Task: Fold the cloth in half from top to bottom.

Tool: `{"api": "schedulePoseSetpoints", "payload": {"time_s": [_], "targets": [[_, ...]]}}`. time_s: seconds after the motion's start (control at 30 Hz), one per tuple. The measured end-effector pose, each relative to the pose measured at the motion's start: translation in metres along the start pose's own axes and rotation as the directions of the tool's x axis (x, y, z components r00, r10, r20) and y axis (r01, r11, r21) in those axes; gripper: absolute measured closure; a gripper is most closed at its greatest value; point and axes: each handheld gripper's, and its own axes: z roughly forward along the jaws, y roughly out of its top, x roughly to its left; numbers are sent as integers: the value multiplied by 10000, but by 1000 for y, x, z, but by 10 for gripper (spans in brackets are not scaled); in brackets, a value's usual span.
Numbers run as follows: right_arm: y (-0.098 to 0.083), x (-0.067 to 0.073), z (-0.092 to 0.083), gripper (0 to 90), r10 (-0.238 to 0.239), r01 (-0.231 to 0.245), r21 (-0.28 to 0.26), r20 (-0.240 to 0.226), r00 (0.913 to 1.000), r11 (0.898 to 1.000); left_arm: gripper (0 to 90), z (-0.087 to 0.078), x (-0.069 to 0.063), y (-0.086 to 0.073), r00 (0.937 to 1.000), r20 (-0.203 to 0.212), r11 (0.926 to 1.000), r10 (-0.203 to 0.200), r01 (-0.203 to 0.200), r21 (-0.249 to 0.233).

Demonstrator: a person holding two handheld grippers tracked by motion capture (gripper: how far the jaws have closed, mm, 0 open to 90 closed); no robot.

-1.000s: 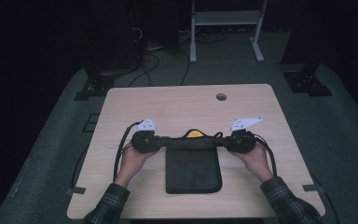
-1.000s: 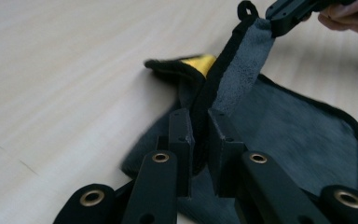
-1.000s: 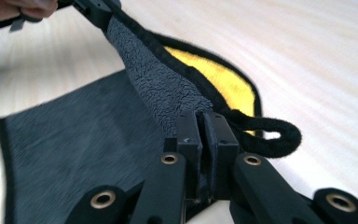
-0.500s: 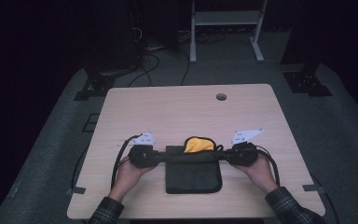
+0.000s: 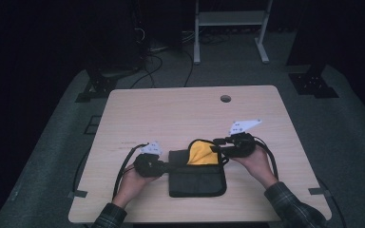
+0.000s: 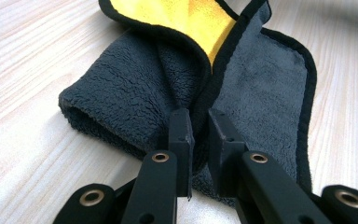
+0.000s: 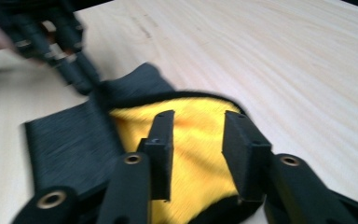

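Observation:
A dark grey cloth [image 5: 197, 180] with a yellow underside [image 5: 202, 153] lies folded near the table's front edge. Its far flap is turned back and shows the yellow [image 6: 182, 18]. My left gripper [image 5: 170, 166] is at the cloth's left edge, and in the left gripper view it [image 6: 199, 135] is shut on the black-trimmed cloth edge [image 6: 121, 93]. My right gripper [image 5: 217, 145] sits at the flap's right side. Its jaws [image 7: 198, 126] have just been opening and stand apart over the yellow fabric [image 7: 191, 114], pads not pressing it. The left gripper [image 7: 74, 70] shows blurred beyond.
The light wooden table [image 5: 180, 114] has a round cable hole [image 5: 225, 99] at the back right. Cables trail from both grippers along the table. A white desk frame [image 5: 228, 19] stands on the dark floor behind.
Both hands brought the cloth's far edge toward the front. The right gripper has opened off the cloth and drawn back right; the yellow flap lies looser. The left hand has sunk a little.

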Motion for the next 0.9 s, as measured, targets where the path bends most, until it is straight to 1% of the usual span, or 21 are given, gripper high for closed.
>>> {"api": "schedulePoseSetpoints", "payload": {"time_s": [0.03, 0.07, 0.17, 0.3, 0.4, 0.43, 0.47, 0.5, 0.53, 0.57, 0.63, 0.7, 0.77, 0.83, 0.9], "targets": [[2, -3, 6, 580, 43, -43, 103, 20, 10000, 9999, 806, 0, 0, 0, 10000, -5, 10000, 22, -22, 31], [6, -9, 16, 560, 73, -74, 243, 61, 10000, 9997, 806, 1, 0, 0, 10000, 0, 10000, 39, -39, 53], [12, -21, 38, 548, 290, -289, 546, 1, 9996, 9981, 805, 2, 0, -1, 10000, 48, 9999, 36, -37, 134], [18, -36, 65, 535, 563, -545, 1070, -147, 9983, 9928, 805, 3, 1, -1, 9999, 120, 9999, -7, 5, 146], [16, -44, 79, 532, 816, -778, 1253, -252, 9963, 9891, 805, 3, 1, -1, 9999, 138, 9999, 1, -3, 150], [15, -46, 81, 564, 918, -868, 1334, -315, 9953, 9873, 805, 3, 1, -1, 9999, 141, 9999, -2, 0, 154], [14, -48, 84, 600, 937, -861, 1413, -483, 9944, 9862, 805, 3, 1, -1, 9999, 147, 9999, -8, 6, 152], [12, -49, 87, 607, 1007, -911, 1513, -569, 9933, 9843, 805, 3, 1, -1, 9999, 143, 9999, -7, 4, 154], [12, -50, 89, 701, 1049, -954, 1568, -535, 9930, 9830, 805, 3, 1, -1, 9999, 152, 9999, -14, 12, 153], [11, -49, 88, 758, 981, -871, 1494, -681, 9928, 9849, 805, 3, 1, -1, 9999, 154, 9999, -19, 17, 137], [11, -48, 83, 858, 915, -815, 1277, -749, 9930, 9885, 805, 2, 1, -1, 9999, 162, 9999, -9, 7, 109], [12, -45, 76, 892, 810, -728, 1014, -793, 9936, 9922, 806, 1, 0, 0, 9997, 244, 10000, -58, 58, 34], [13, -43, 67, 894, 753, -680, 815, -904, 9931, 9944, 806, 0, -1, 0, 9994, 319, 9999, -96, 99, -90], [13, -40, 58, 895, 657, -596, 619, -1010, 9927, 9963, 806, 0, -4, -1, 9994, 337, 10000, -60, 61, -30], [13, -39, 53, 894, 517, -461, 592, -979, 9939, 9972, 805, 2, -4, -3, 9993, 349, 9999, -100, 101, -29]]}}
